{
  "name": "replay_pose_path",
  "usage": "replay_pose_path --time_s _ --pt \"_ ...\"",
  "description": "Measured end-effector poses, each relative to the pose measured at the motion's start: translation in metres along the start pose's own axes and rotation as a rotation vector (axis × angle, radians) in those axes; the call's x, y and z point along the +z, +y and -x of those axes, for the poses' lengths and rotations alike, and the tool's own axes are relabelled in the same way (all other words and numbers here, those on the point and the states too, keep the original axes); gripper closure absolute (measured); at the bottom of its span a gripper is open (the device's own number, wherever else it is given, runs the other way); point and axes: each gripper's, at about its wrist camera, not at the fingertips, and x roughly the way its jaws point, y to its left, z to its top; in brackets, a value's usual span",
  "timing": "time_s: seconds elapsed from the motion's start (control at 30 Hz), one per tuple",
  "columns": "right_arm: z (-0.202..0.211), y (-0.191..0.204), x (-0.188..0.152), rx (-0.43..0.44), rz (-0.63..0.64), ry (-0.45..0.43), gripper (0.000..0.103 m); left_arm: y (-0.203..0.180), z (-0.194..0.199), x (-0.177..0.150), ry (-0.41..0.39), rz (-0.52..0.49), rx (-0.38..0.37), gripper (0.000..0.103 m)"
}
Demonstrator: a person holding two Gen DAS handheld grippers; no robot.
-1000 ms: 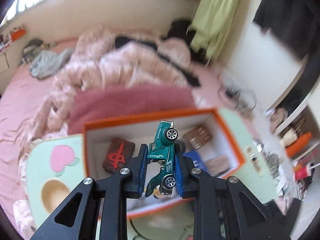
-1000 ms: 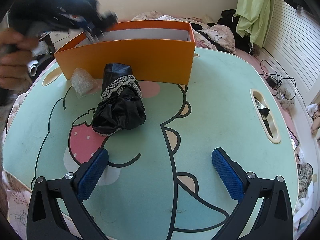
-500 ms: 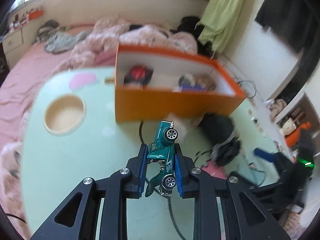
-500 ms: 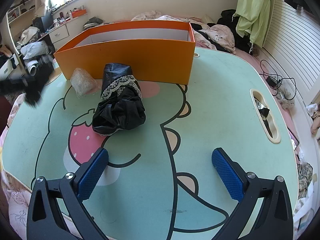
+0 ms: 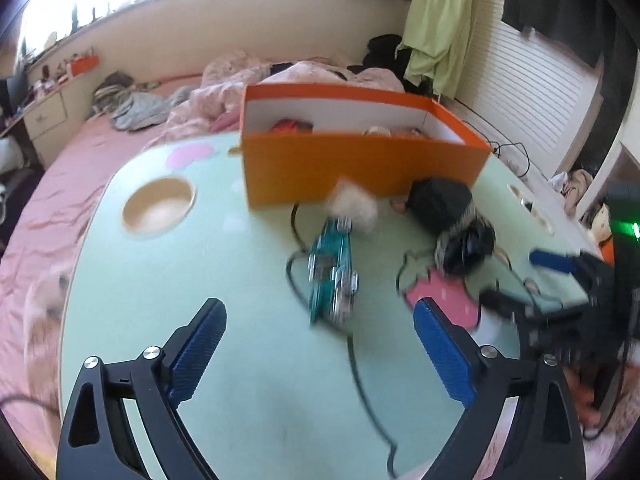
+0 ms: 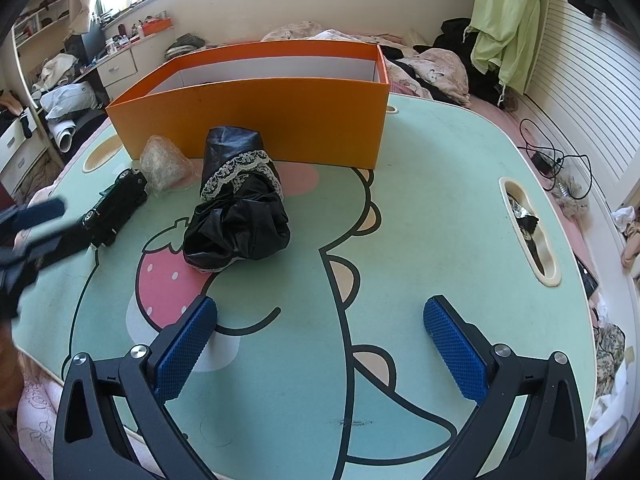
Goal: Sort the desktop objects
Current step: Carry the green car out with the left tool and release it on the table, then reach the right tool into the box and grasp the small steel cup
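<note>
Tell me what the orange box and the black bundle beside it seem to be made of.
Orange box: likely cardboard, matte; thin straight walls, white inside. Black bundle: looks like glossy satin-type fabric or thin plastic, crumpled with shiny folds, edged in white lace.

orange box (image 6: pixel 256 120), teal toy car (image 5: pixel 332 276)

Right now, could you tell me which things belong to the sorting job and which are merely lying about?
For the job:
- green toy car
- black lace-trimmed bundle
- clear plastic wad
- orange box

Lying about:
- pink bedding
- green garment
- charger cable
</note>
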Motion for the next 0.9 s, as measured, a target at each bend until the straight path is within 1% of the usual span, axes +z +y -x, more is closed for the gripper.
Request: replay_pose_path --time_s 0.07,0.1,0.13,0.17,0.2,0.3,0.43,0.7,0.8,0.9 --pt "0.0 -0.001 0.0 -0.002 0.0 0.001 0.0 0.004 -0.002 -0.014 0.015 0.02 0.01 0.008" --pt "0.0 -0.001 -0.001 -0.003 0.0 0.002 0.0 0.002 -0.003 -0.019 0.0 0.009 0.041 0.006" --pt "0.0 -0.002 0.0 -0.004 0.0 0.002 0.0 -0.001 -0.005 -0.022 -0.017 -0.012 0.095 0.006" --pt "0.0 -0.002 -0.001 -0.005 0.002 0.002 0.0 -0.005 -0.009 -0.024 -0.019 -0.028 0.134 0.002" --pt "0.0 -0.003 -0.001 -0.004 0.001 0.002 0.0 -0.008 -0.011 -0.024 -0.022 -0.038 0.145 0.0" --pt "0.0 -0.003 -0.003 -0.004 0.001 0.002 0.0 -0.012 -0.013 -0.023 -0.028 -0.052 0.127 0.0" --pt "0.001 -0.001 -0.004 -0.004 0.003 0.0 0.0 -0.01 -0.013 -0.026 -0.053 -0.053 0.121 0.0" --pt "0.001 0.0 -0.004 -0.002 -0.004 -0.007 0.0 -0.015 -0.015 -0.027 -0.095 -0.047 0.125 0.0" --pt "0.004 -0.003 -0.006 0.006 -0.028 -0.019 0.0 -0.015 -0.015 -0.028 -0.099 -0.045 0.123 0.0" --pt "0.01 -0.013 -0.005 0.013 -0.082 -0.041 0.0 -0.016 -0.015 -0.028 -0.099 -0.045 0.124 0.0"
